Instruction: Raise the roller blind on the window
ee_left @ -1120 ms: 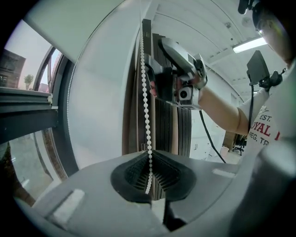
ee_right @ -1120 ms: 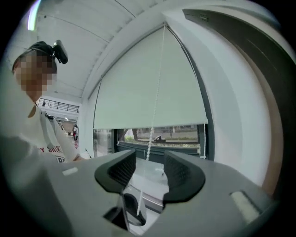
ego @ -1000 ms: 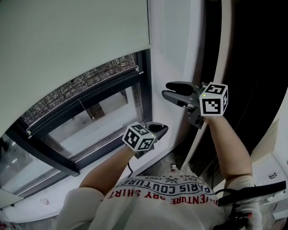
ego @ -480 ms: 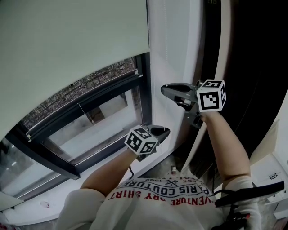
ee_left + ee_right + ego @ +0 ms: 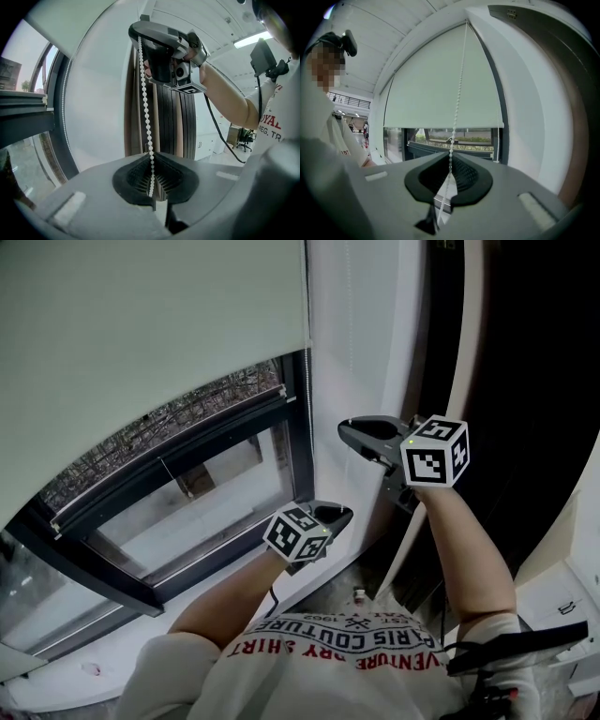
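Note:
The pale roller blind [image 5: 150, 334] covers the upper part of the window, its bottom bar [image 5: 445, 126] hanging above the dark window frame [image 5: 187, 474]. A white bead chain [image 5: 145, 93] hangs down the white wall beside the window. My right gripper [image 5: 345, 432] is the higher one; its jaws have just been closing and are now shut on the chain [image 5: 458, 93]. My left gripper [image 5: 333, 515] is lower and also shut on the same chain, which runs straight up from its pads to the right gripper [image 5: 138, 30].
A white wall strip [image 5: 361, 352] stands between the window and a dark curtain [image 5: 506, 381] on the right. The white sill [image 5: 66, 671] runs along the bottom left. A white cabinet [image 5: 572, 606] stands at the lower right.
The right gripper's jaws were apart a second ago and have closed onto the chain. That gripper has dipped slightly. The left gripper has stayed put, shut on the chain.

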Available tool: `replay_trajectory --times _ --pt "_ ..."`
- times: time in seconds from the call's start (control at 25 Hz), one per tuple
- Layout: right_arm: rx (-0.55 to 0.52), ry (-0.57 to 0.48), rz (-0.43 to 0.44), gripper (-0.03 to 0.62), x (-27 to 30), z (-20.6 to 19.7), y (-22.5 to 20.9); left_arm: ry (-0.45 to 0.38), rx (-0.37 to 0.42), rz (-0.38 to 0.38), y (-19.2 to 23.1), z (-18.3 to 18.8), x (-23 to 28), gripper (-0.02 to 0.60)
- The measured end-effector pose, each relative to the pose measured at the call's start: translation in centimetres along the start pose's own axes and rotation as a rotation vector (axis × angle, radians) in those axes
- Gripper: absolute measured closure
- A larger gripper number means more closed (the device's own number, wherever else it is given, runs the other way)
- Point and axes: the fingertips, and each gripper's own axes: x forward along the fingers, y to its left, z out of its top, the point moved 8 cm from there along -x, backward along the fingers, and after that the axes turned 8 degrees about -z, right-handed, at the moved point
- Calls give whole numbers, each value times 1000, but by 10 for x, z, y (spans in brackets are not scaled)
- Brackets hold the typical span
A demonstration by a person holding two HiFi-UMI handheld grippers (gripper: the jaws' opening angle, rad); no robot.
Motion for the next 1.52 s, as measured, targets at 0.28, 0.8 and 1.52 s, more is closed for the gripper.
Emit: replay_trajectory --times 0.28,0.8,1.52 --pt "36 22 -26 574 5 -42 2 60 -66 -7 7 -37 12 575" --pt "-2 62 -87 576 0 -102 15 284 -159 8 1 -192 33 575" --pt "27 59 -92 576 -4 -106 10 -288 51 -32 25 29 -73 437"
